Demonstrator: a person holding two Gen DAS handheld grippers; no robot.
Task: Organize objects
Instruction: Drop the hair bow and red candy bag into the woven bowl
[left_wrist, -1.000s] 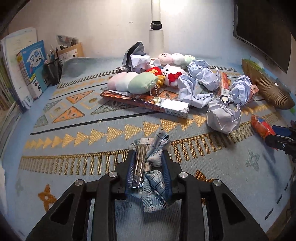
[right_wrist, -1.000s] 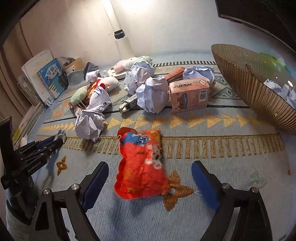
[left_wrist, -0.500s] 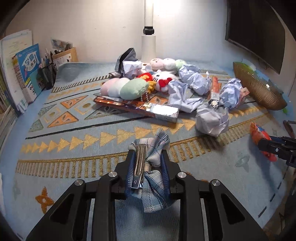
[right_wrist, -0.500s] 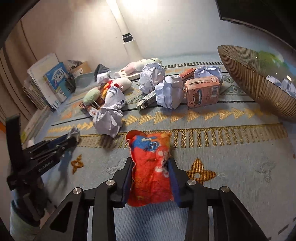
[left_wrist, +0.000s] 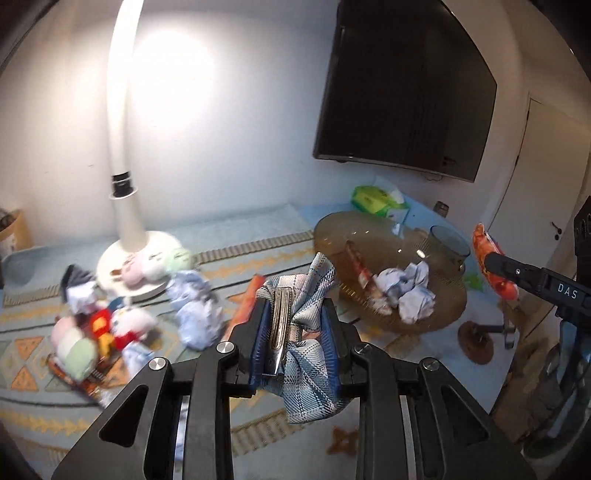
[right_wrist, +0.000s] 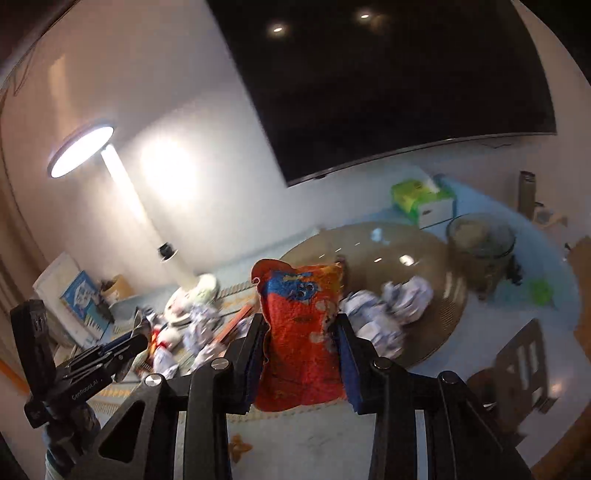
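We take the floor lamp as our marker: its round lit head glows at the top of a white pole, and its round white base stands on the pale blue patterned rug. Behind the lamp we see a plain white wall, brightest just right of the pole. Further right of the lamp a large dark screen hangs on that wall. Beyond the screen, well to the lamp's right, we make out a white door with a handle.
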